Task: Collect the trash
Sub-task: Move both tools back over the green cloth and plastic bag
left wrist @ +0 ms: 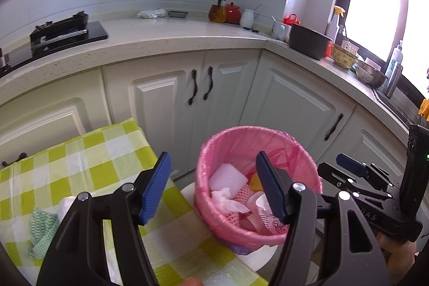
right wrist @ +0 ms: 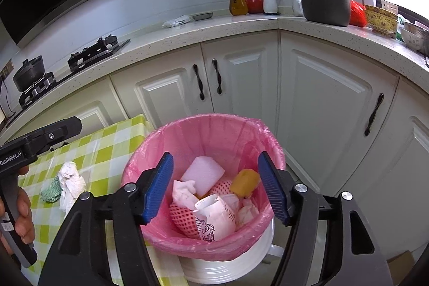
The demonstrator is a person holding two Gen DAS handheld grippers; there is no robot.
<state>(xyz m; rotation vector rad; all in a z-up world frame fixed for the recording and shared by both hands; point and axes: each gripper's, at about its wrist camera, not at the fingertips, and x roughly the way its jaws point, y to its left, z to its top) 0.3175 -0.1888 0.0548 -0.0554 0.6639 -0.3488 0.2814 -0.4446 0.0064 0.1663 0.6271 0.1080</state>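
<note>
1. My right claw (right wrist: 215, 188) is spread wide with nothing between its blue pads (right wrist: 158, 188); it hangs right over the open mouth of the bin (right wrist: 214, 130).
2. My left claw (left wrist: 213, 188) is wide too, and empty. It straddles the gap where the edge of the table (left wrist: 88, 152) meets the bin (left wrist: 241, 136).
3. The bin is white with a pink liner (right wrist: 150, 160) folded over its rim, and it stands on the floor just beside the table, in front of the cream cupboard doors (right wrist: 241, 77).
4. Inside the bin I can see a white foam block (right wrist: 202, 173), a yellow piece (right wrist: 244, 182), red-and-white fruit netting (right wrist: 185, 217), a crumpled tissue (right wrist: 183, 192) and a printed paper cup (right wrist: 217, 219) lying on its side on top of the heap.
5. On the green-checked cloth of the table there is still rubbish out: a crumpled white tissue (right wrist: 71, 184) touching a green-and-white wavy-striped rag (right wrist: 51, 192).
6. From the right camera I see the left tool's black handle (right wrist: 16, 205) at the left edge, with a hand (right wrist: 25, 219) wrapped round it, above the table.
7. Behind, the worktop (right wrist: 214, 28) carries a hob with a black pot (right wrist: 29, 73), an oil bottle (right wrist: 238, 3), a red jar (right wrist: 254, 2), a white jar (right wrist: 269, 3), a large grey pot (right wrist: 325, 7) and patterned bowls (right wrist: 380, 18) near the window.
</note>
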